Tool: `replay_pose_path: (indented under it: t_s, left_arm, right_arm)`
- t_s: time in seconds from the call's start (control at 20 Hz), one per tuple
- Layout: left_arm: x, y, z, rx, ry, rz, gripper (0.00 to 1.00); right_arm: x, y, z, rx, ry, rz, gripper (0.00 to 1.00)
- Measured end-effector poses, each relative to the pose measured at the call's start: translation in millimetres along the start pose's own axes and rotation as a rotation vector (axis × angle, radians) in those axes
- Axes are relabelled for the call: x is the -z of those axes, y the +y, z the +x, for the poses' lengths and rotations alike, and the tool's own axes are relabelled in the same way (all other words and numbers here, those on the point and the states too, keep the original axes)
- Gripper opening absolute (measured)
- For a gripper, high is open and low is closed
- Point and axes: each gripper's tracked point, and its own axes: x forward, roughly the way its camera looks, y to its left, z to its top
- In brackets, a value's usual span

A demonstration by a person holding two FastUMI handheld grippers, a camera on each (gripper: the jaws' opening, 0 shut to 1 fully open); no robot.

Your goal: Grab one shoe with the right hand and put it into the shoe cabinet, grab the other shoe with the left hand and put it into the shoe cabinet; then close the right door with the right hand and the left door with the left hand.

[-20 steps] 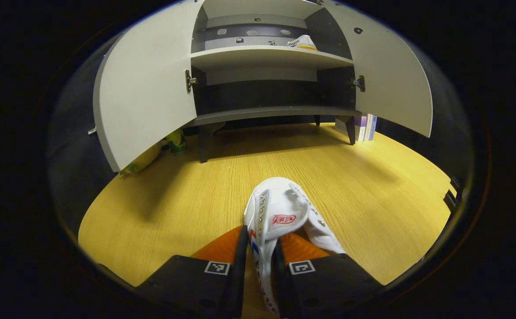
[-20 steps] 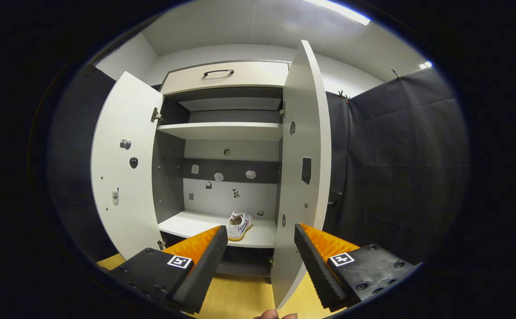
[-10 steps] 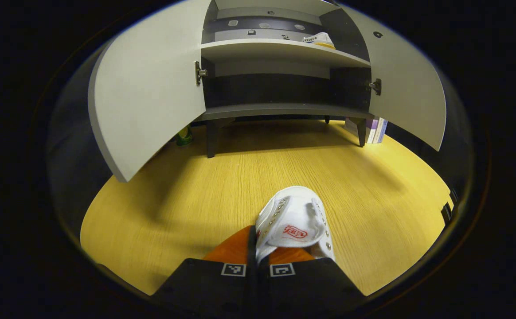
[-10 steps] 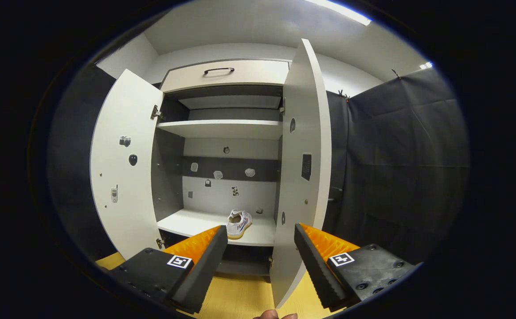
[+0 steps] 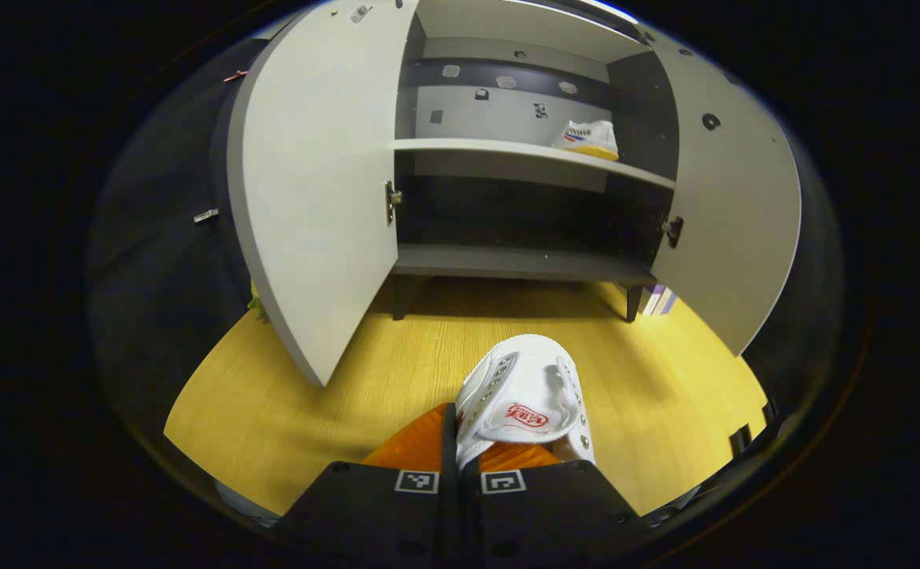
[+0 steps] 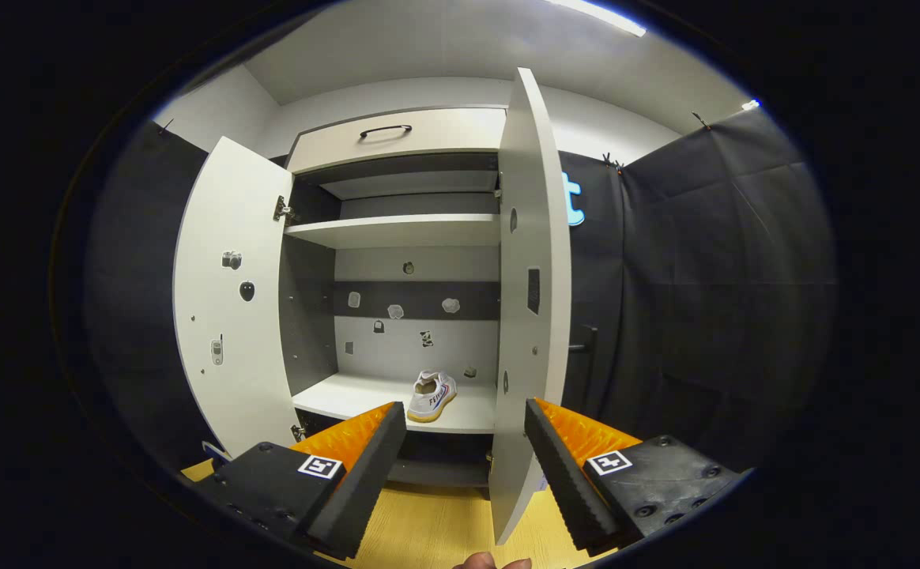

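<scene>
There are two shoes (image 5: 525, 397) (image 6: 431, 397), one cabinet (image 6: 397, 142) with two open doors (image 5: 314, 197) (image 5: 737, 213), and two claws (image 5: 460, 482) (image 6: 464, 466).

Right gripper (image 6: 464, 466) jaws apart, empty, facing cabinet (image 6: 397, 138). Both doors open: left door (image 6: 227, 300), right door (image 6: 531, 316) edge-on. One shoe (image 6: 431, 395) on cabinet's lower shelf (image 6: 349, 399), toward right door.

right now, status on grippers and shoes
Left gripper shut on second shoe. Right gripper open. First shoe on shelf. Both doors open.
</scene>
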Motion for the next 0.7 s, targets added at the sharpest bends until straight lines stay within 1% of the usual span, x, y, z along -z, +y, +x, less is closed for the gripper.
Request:
replay_pose_path:
  t_s: [0.15,0.3,0.4,0.5,0.55,0.7]
  left_arm:
    - [-40.7,-7.8,-14.3,-0.038,-0.031,-0.044,0.05]
    - [-86.3,-17.8,-20.9,-0.064,-0.072,-0.067,0.05]
    - [-117.0,-25.7,-21.3,-0.081,-0.096,-0.092,0.05]
    - [-150.4,-36.0,-18.2,-0.087,-0.128,-0.106,0.05]
    - [-166.9,-40.8,-16.4,-0.090,-0.146,-0.110,0.05]
    - [-215.7,-52.0,-4.4,-0.102,-0.193,-0.129,0.05]
  right_arm:
    - [9.7,-5.3,-4.2,-0.014,0.015,0.015,0.96]
    - [7.2,-9.1,-6.7,-0.025,-0.015,-0.003,0.96]
    - [3.4,-4.1,-7.9,-0.052,-0.042,0.002,0.96]
    - [6.2,-1.9,-10.4,-0.077,-0.027,0.049,0.96]
    - [9.7,-5.6,-9.5,-0.071,-0.013,0.063,0.96]
    - [18.4,-14.4,-9.6,-0.065,0.021,0.052,0.96]
